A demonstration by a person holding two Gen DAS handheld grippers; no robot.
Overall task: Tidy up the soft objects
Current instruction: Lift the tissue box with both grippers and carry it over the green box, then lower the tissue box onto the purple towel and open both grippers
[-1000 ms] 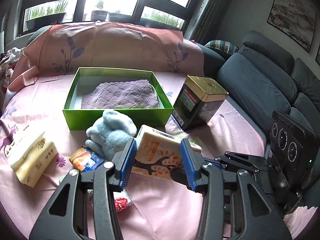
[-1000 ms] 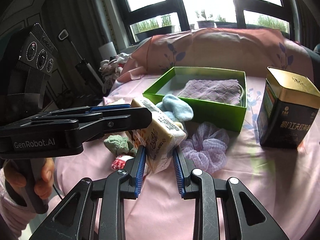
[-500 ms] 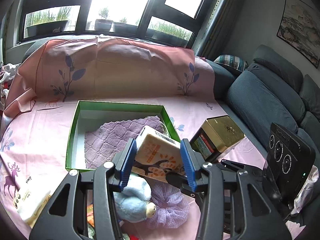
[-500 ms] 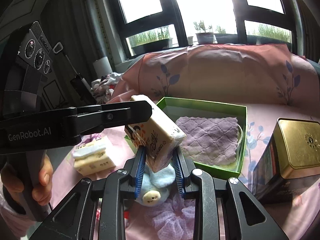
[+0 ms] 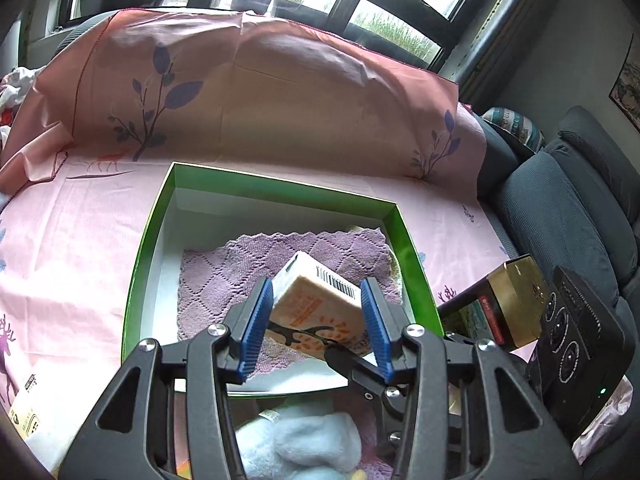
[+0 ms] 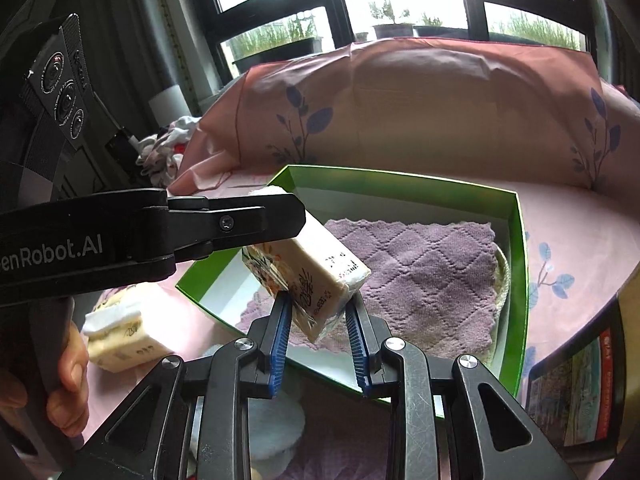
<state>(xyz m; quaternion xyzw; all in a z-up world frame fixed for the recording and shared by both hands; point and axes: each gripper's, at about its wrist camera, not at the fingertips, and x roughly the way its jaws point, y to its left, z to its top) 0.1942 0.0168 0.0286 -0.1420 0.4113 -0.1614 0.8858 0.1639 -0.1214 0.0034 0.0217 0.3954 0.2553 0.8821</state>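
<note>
Pink leaf-printed cloth covers the table, a shallow green cardboard box (image 5: pixel 412 256) at its middle.

Left gripper (image 5: pixel 317 324) and right gripper (image 6: pixel 317 334) both clamp one cream plastic-wrapped tissue pack (image 6: pixel 308 270), tilted above the box's lilac quilted towel (image 6: pixel 424 276), each pinching an end, likely to steady its soft bulk for lowering.

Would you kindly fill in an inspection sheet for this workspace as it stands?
Surface: pink sheet.
Job's things: tissue pack held over green box; purple cloth inside it.
Clutter: gold tin, blue plush, second tissue pack.
Grippers: left gripper and right gripper both shut on the pack.
Cables: nothing seen.
Surroundings: grey sofa, windows with planters.
</note>
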